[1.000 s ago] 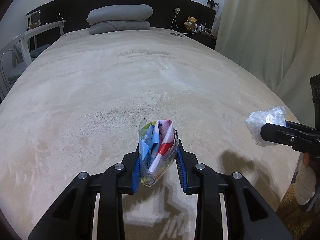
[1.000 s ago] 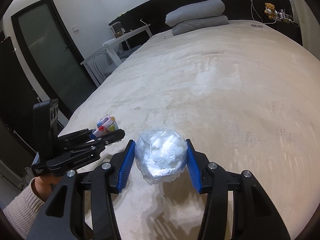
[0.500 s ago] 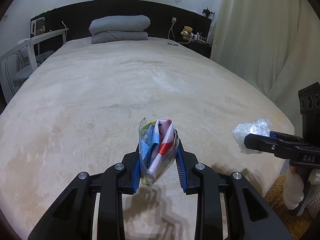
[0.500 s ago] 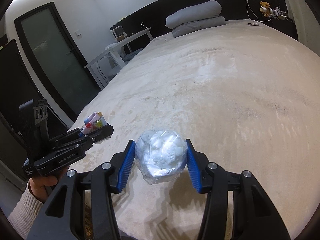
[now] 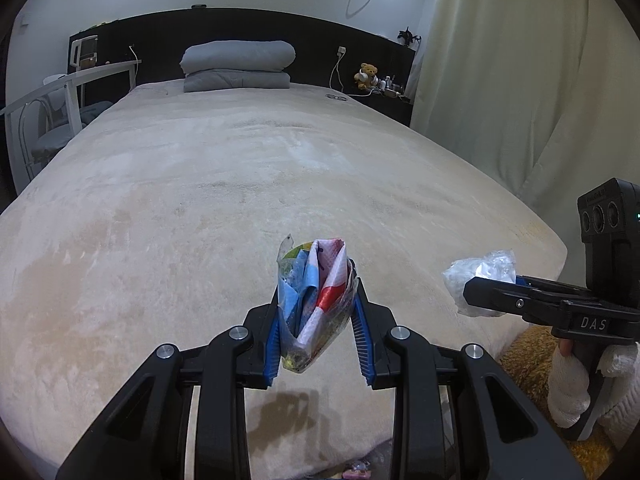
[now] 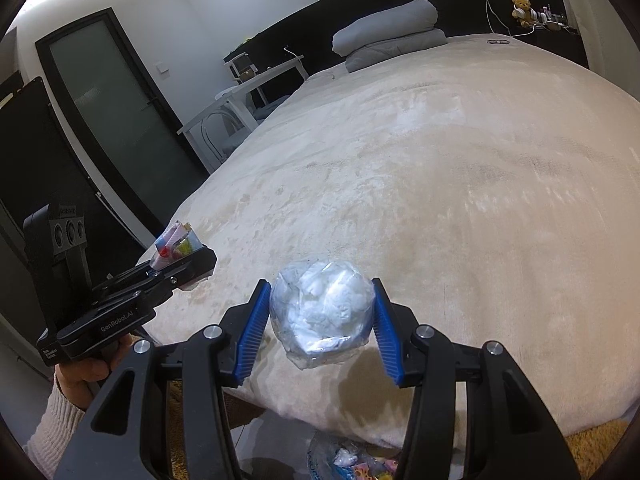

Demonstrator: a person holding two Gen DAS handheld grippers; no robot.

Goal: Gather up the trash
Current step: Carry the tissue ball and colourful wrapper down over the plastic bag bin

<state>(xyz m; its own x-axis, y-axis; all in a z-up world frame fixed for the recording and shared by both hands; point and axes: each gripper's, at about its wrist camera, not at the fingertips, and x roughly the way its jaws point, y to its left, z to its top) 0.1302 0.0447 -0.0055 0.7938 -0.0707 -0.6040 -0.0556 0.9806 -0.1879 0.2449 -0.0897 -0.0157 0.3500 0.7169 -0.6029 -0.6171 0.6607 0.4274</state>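
Both grippers have drawn back toward the bed's (image 5: pixel 200 208) foot: left gripper (image 5: pixel 318 322) clamps a colourful wrapper (image 5: pixel 316 300) at lower centre; right gripper (image 6: pixel 322 320) pinches a clear plastic wad (image 6: pixel 322 312).

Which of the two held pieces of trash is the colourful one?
The printed wrapper in the left gripper; the right gripper holds a clear plastic wad.

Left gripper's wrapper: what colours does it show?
Blue, red, white, with some yellow-green on the wrapper, clearest in the left wrist view.
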